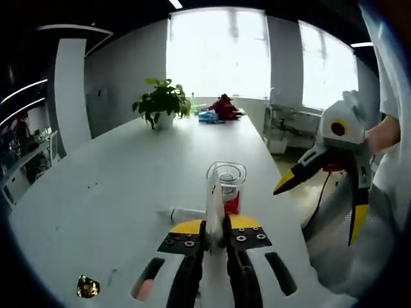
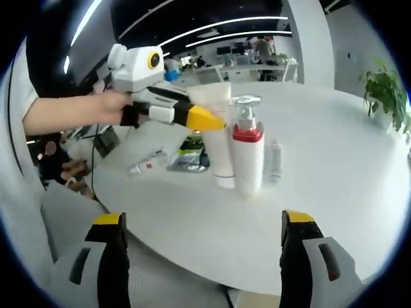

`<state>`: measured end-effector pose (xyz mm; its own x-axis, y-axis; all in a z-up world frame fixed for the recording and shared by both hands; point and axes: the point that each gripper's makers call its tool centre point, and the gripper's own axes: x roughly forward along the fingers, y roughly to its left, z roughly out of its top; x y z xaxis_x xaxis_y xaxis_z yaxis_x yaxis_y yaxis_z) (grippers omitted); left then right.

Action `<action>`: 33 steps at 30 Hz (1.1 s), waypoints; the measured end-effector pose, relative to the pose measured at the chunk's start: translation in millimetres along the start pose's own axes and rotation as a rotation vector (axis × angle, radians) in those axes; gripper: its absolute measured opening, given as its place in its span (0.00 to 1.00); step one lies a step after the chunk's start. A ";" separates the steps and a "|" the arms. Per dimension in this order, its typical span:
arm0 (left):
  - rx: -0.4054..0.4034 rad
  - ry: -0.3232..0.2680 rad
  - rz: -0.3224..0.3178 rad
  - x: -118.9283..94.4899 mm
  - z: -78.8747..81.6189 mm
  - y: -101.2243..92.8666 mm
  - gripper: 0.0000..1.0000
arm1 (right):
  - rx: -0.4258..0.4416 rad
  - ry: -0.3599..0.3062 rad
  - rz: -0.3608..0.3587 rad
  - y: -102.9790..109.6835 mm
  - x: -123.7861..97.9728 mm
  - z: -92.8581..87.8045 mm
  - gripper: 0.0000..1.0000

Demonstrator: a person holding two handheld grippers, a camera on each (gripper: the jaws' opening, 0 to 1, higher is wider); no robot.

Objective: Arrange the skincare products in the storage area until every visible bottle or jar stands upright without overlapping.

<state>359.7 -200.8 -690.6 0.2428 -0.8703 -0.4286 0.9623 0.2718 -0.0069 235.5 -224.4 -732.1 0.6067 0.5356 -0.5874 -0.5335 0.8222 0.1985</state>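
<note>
The left gripper (image 2: 209, 120) has its jaws clenched on the upright white plastic tube (image 2: 215, 138), touching the red-collared white pump bottle (image 2: 248, 151) on the white tabletop (image 2: 321, 167); the right gripper (image 2: 204, 247), at 6 o'clock, has its jaws released.

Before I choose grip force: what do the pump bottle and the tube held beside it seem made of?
Pump bottle: probably glossy white plastic, red collar, shiny silvery pump head, perhaps metallised. Tube: matt cream, likely soft plastic, clamped in the left gripper. Clear cap: transparent plastic, seemingly.
</note>
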 end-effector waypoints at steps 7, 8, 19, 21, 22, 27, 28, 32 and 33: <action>-0.025 -0.023 -0.003 -1.1 0.6 -0.2 0.15 | 0.003 0.002 0.004 1.1 0.9 -0.5 0.99; -0.026 -0.023 -0.006 -1.3 0.8 -1.4 0.15 | 0.003 0.002 0.004 1.1 1.0 -0.6 0.99; -0.043 -0.014 -0.028 -0.4 2.2 -9.3 0.16 | 0.004 0.004 0.003 1.5 1.4 -0.4 0.99; -0.042 -0.013 -0.027 -0.2 3.0 -9.8 0.16 | 0.004 0.004 0.002 1.5 1.3 -0.2 0.99; -0.043 -0.013 -0.028 -0.2 3.3 -10.2 0.17 | 0.004 0.003 0.003 1.7 1.3 0.0 0.99; -0.039 0.000 -0.025 -1.7 0.3 -8.0 0.23 | 0.002 0.007 0.004 1.9 1.9 -0.2 0.99; -0.037 0.003 -0.024 -2.2 -0.2 -7.9 0.24 | 0.001 0.008 0.004 1.9 1.9 -0.3 0.99; -0.048 0.016 -0.018 -7.3 -2.6 -7.4 0.28 | -0.001 0.009 0.006 2.5 1.9 0.1 0.99; -0.049 0.018 -0.015 -8.6 -2.7 -7.7 0.28 | -0.001 0.008 0.007 2.6 1.8 0.2 0.99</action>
<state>349.8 -194.3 -689.2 0.2252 -0.8670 -0.4446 0.9587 0.2784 -0.0574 235.4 -221.3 -732.4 0.5983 0.5393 -0.5926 -0.5380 0.8184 0.2017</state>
